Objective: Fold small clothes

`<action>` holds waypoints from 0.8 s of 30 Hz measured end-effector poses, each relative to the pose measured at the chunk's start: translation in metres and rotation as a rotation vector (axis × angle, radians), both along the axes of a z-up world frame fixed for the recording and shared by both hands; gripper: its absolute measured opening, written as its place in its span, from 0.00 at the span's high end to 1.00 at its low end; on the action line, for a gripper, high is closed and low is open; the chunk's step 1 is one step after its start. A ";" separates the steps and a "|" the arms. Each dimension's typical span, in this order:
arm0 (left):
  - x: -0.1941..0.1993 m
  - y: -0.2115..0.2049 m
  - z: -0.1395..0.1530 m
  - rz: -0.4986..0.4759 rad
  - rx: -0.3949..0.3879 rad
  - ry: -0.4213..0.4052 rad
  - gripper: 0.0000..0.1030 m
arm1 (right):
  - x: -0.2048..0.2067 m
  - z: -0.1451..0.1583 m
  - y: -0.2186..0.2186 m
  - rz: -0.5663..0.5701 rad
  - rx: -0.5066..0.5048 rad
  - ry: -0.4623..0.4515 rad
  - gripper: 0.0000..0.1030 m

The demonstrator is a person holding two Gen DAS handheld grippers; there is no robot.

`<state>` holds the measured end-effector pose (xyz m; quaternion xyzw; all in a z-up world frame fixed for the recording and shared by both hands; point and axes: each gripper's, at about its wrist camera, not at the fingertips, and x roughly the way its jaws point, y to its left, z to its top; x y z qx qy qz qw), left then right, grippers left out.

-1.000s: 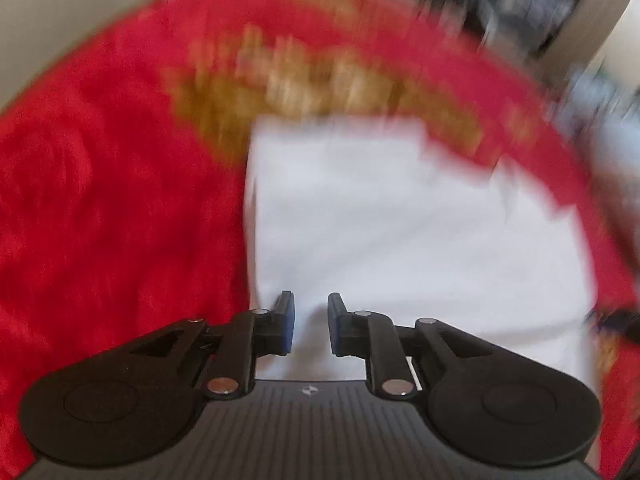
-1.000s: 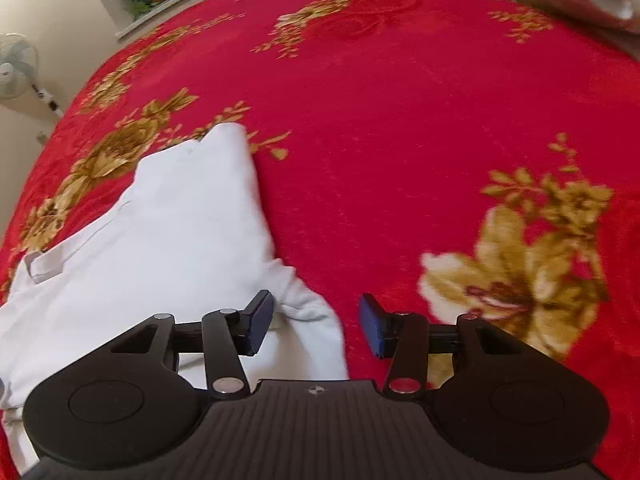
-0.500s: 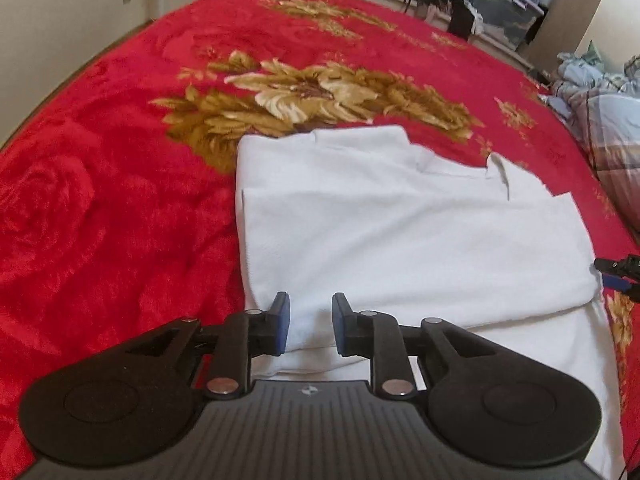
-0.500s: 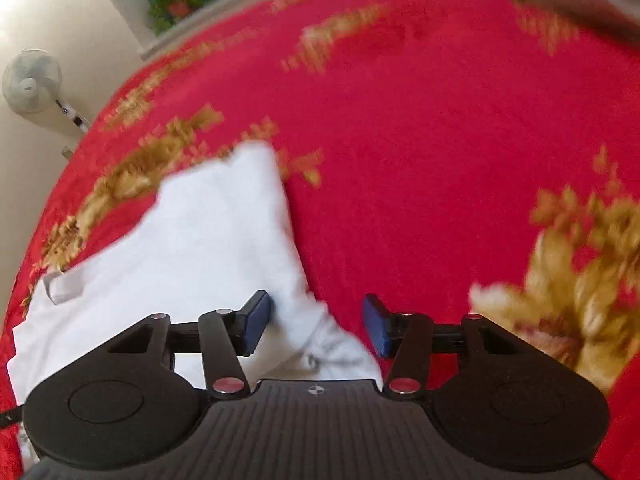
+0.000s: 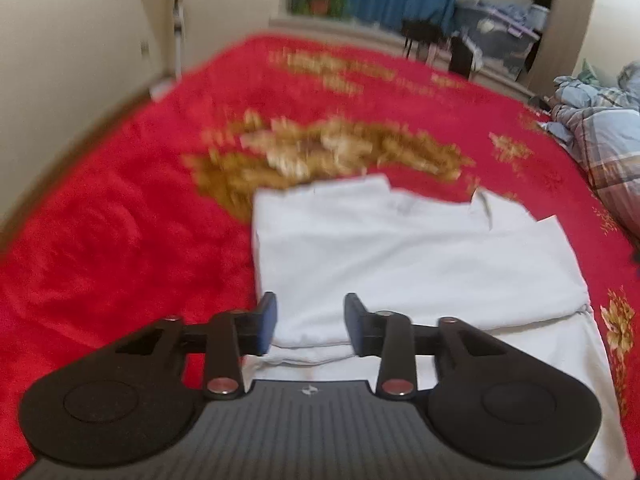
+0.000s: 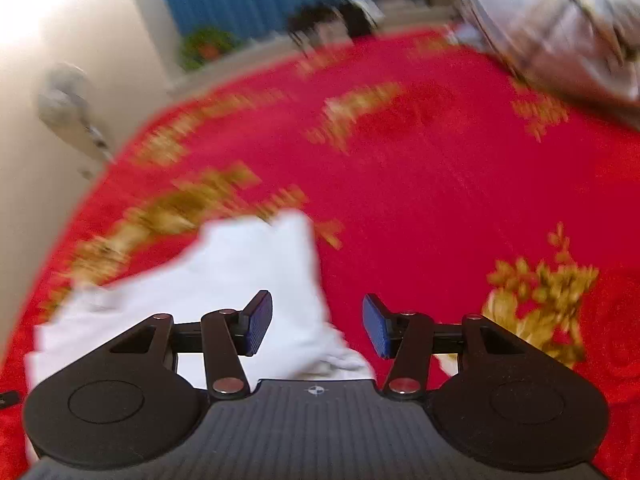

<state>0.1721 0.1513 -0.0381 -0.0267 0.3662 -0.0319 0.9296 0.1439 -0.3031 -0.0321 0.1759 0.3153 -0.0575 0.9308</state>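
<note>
Left claw (image 5: 310, 324): jaws parted a moderate way, nothing held. Folded near edge of the white garment (image 5: 400, 256) lies directly ahead of the gap, slightly below it; cannot tell if the pads touch cloth. Left pad sits just inside the garment's left border, so this claw is at the near-left corner.

Right claw (image 6: 316, 326): jaws spread wider than the left's, also empty. Bunched white corner of the same garment (image 6: 248, 280) runs up between the jaws and off ahead-left; right pad hangs over bare red bedspread (image 6: 440, 200). So this claw is at the near-right corner.

Outward from the left claw: garment spreads ahead and to the right, folded upper layer over a wider lower layer that shows along the near and right sides. Collar (image 5: 480, 204) at the far edge, ahead-right. Long axis runs left-to-right across the left claw's view; fold line roughly parallel to the line between the two claws.

Judgement: each claw is nearer its own corner, near edge within reach of both. Next fold likely carries this near edge away, toward the collar side. Both views blurred by motion; fine cloth contact unreadable.

Beyond: plaid bedding (image 5: 600, 140) far right, well apart.
</note>
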 end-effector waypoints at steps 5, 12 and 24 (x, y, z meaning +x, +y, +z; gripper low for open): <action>-0.083 -0.009 0.049 0.035 0.074 -0.172 0.39 | -0.092 0.063 0.018 0.094 -0.082 -0.196 0.48; -0.222 -0.017 0.066 0.037 0.024 -0.270 0.36 | -0.219 0.083 0.011 0.071 -0.142 -0.310 0.43; -0.225 0.011 -0.051 0.164 -0.133 0.231 0.53 | -0.209 -0.051 -0.032 0.051 -0.002 0.265 0.45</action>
